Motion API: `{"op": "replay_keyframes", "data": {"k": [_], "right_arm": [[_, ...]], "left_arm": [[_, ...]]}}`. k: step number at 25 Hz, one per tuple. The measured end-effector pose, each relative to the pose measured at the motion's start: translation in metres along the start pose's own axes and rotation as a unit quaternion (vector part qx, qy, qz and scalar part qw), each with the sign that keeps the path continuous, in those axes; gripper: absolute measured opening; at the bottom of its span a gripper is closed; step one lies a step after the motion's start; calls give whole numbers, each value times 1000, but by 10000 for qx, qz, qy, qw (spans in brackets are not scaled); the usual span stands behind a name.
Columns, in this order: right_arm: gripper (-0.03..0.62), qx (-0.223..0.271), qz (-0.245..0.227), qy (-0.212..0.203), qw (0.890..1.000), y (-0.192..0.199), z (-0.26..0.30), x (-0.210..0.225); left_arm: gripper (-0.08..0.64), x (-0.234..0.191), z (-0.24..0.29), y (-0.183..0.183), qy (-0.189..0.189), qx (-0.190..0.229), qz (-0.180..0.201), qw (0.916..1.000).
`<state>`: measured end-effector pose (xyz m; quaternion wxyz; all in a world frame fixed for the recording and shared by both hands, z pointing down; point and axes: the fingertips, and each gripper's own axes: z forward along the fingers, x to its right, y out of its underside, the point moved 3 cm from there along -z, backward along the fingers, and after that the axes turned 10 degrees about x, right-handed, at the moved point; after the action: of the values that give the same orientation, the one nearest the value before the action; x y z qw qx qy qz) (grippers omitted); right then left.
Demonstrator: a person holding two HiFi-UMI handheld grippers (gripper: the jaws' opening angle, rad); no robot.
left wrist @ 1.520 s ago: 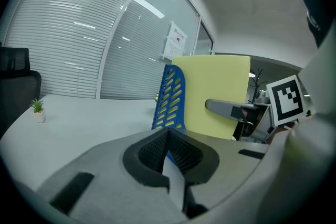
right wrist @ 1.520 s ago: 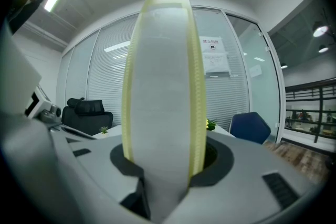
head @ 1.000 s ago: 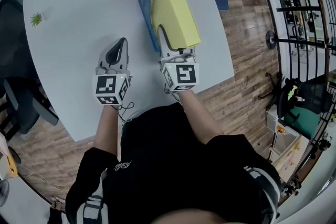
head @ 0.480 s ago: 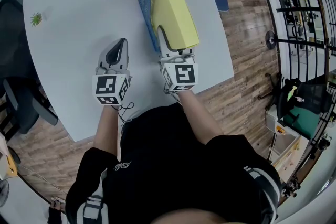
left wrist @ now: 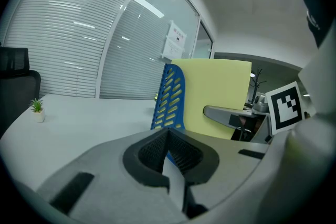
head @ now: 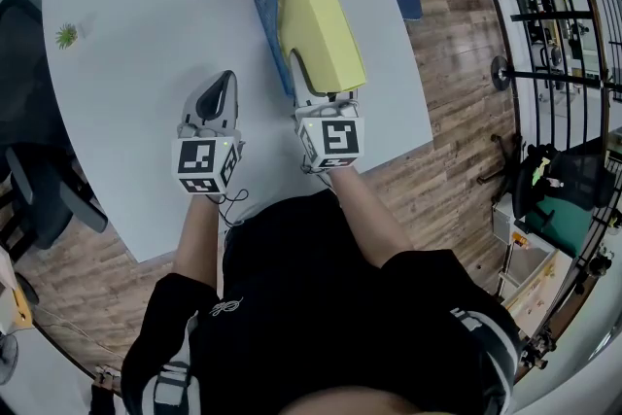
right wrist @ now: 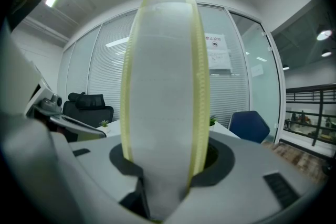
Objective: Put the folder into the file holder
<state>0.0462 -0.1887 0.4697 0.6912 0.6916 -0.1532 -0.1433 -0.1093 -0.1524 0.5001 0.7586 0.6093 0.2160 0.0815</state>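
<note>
The folder (head: 316,5) has edged left, partly inside the blue file holder (head: 264,0).

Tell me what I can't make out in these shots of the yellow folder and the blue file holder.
1. Inside of the blue file holder: head view, covered by the yellow folder and cut off by the top edge.
2. Whatever lies straight ahead: right gripper view, blocked by the folder's spine.
3. Wall notice: left gripper view, print too small to read.
</note>
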Motion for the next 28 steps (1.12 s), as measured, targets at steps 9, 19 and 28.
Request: {"op": "replay_keyframes", "data": {"k": [9, 19, 28], "right_arm": [[219, -174, -129, -96, 9997, 2, -2, -4], [252, -348, -116, -228, 9991, 7, -10, -6], [267, -517, -103, -336, 9980, 13, -28, -8]], "left_arm": [[-3, 4, -3, -3, 3, 22, 15, 10000], [-3, 13, -9, 0, 17, 39, 2, 10000], [-3, 27, -19, 5, -5, 13, 12, 10000]]}}
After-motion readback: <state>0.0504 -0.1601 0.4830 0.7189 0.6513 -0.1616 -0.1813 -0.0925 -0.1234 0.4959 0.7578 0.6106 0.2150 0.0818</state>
